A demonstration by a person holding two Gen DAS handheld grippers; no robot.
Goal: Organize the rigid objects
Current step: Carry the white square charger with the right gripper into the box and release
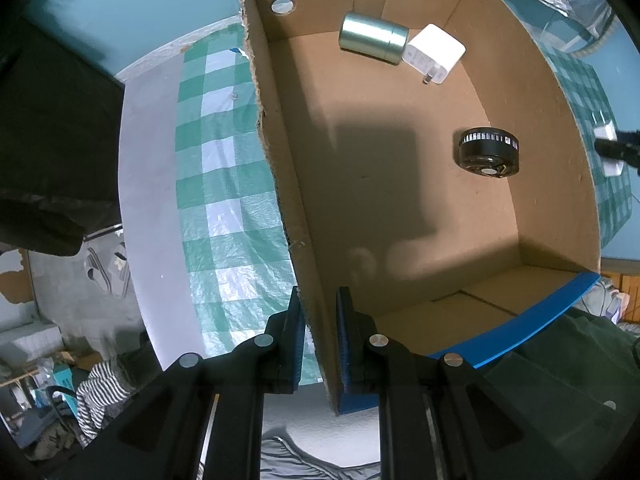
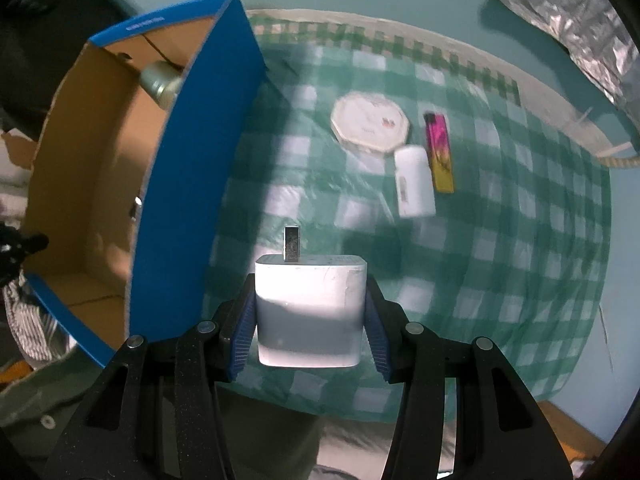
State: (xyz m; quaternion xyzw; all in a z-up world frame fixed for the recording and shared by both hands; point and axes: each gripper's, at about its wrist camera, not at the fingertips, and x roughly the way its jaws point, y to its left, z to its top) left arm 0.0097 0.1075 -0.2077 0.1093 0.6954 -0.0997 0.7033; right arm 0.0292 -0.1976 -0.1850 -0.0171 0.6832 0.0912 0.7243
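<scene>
My left gripper (image 1: 320, 312) is shut on the left wall of the blue-rimmed cardboard box (image 1: 280, 184). Inside the box lie a silver tin (image 1: 372, 38), a white charger (image 1: 434, 54) and a black round device (image 1: 488, 152). My right gripper (image 2: 308, 308) is shut on another white charger (image 2: 310, 308), plug prong pointing forward, held above the checked cloth to the right of the box (image 2: 192, 152). On the cloth beyond lie a white octagonal case (image 2: 370, 123), a white oblong bottle (image 2: 414, 182) and a pink-yellow lighter (image 2: 439, 152).
The green checked cloth (image 2: 520, 240) covers a round table. Crumpled foil (image 2: 560, 12) lies at the far right. Slippers (image 1: 108, 268) and clothes lie on the floor to the left.
</scene>
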